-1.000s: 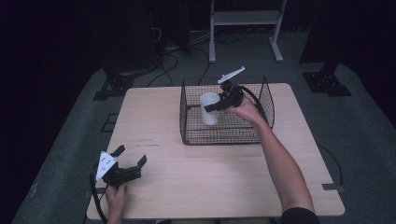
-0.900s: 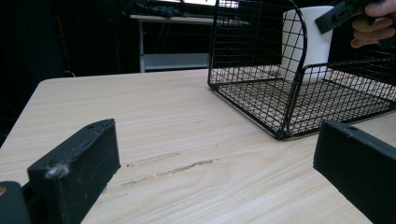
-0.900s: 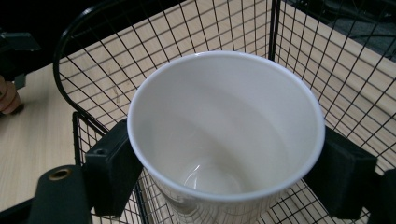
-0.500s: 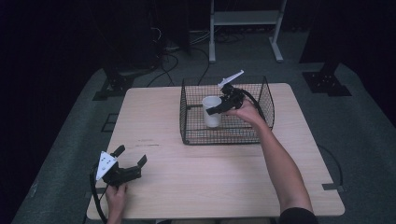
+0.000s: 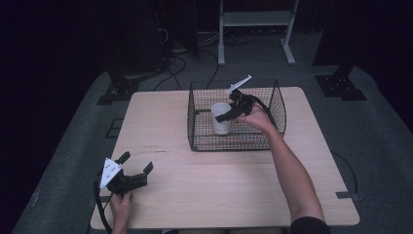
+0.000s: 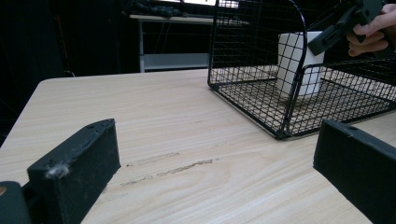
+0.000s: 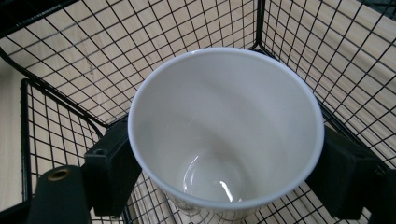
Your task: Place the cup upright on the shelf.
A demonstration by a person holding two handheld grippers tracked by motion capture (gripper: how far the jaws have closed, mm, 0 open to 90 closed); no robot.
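A white cup point(image 5: 220, 126) stands upright inside a black wire basket point(image 5: 234, 147) at the back middle of the wooden table point(image 5: 219, 185). My right gripper point(image 5: 225, 116) reaches into the basket from the right and is shut on the cup. In the right gripper view the empty cup point(image 7: 224, 130) sits between the two black jaws of that gripper point(image 7: 224, 170), which press on its sides. My left gripper point(image 5: 137, 162) rests open near the table's front left corner. Its jaws point(image 6: 217, 144) point at the basket point(image 6: 289, 116) and the cup point(image 6: 294, 60), with nothing between them.
A metal stand point(image 5: 253, 19) and cables point(image 5: 175, 63) lie on the dark floor behind the table. The basket's walls rise around the cup on all sides. Bare tabletop lies between the left gripper and the basket.
The right gripper and the cup have sunk a little inside the basket. The left gripper has stayed where it was.
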